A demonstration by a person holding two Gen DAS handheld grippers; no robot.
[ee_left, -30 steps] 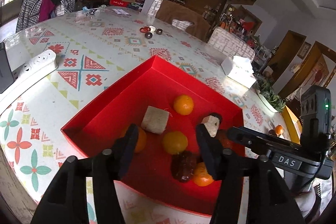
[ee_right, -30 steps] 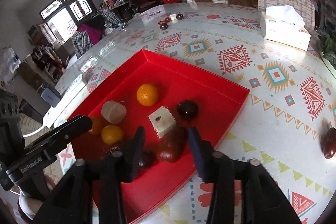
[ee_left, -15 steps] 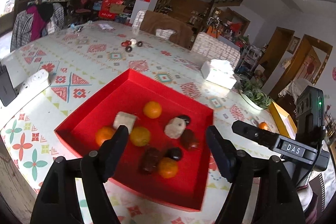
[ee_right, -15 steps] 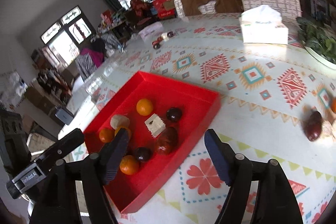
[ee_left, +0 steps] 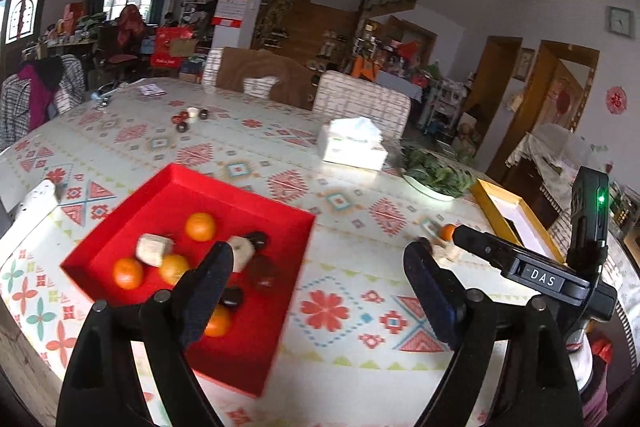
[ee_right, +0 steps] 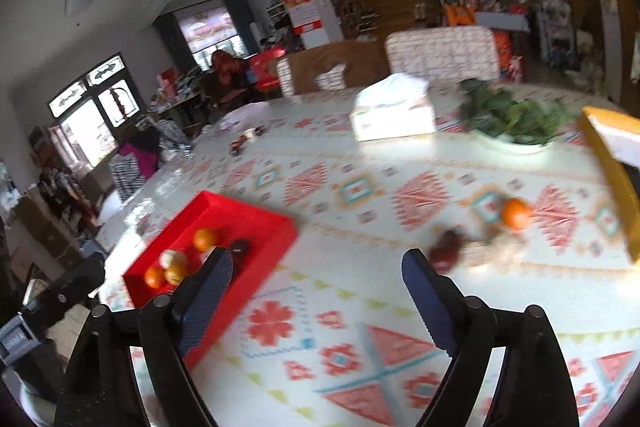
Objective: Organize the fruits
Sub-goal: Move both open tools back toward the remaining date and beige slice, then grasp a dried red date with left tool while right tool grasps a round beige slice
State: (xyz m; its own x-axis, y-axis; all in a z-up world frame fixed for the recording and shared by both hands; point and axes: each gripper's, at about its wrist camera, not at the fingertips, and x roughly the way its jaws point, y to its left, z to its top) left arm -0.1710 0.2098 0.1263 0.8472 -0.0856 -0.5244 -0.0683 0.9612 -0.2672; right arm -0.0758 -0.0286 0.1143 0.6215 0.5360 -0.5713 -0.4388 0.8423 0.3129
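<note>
Most fruits sit in the red tray (ee_left: 280, 215). An orange (ee_right: 516, 213) and a dark fruit (ee_right: 446, 253) wait on the worktop (ee_right: 360, 307). The left gripper (ee_left: 318, 289) and right gripper (ee_right: 316, 287) are wide open, holding nothing.

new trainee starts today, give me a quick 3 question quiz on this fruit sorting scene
1. True or false: the right gripper holds a fruit.
2. Multiple choice: the loose orange outside the red tray lies nearest to: A) the yellow-rimmed box, B) the tissue box, C) the power strip.
3. Fill in: how many oranges show in the red tray in the left wrist view?

Key
1. False: its jaws stand wide apart with nothing between them, like the left gripper.
2. A
3. Four
</note>
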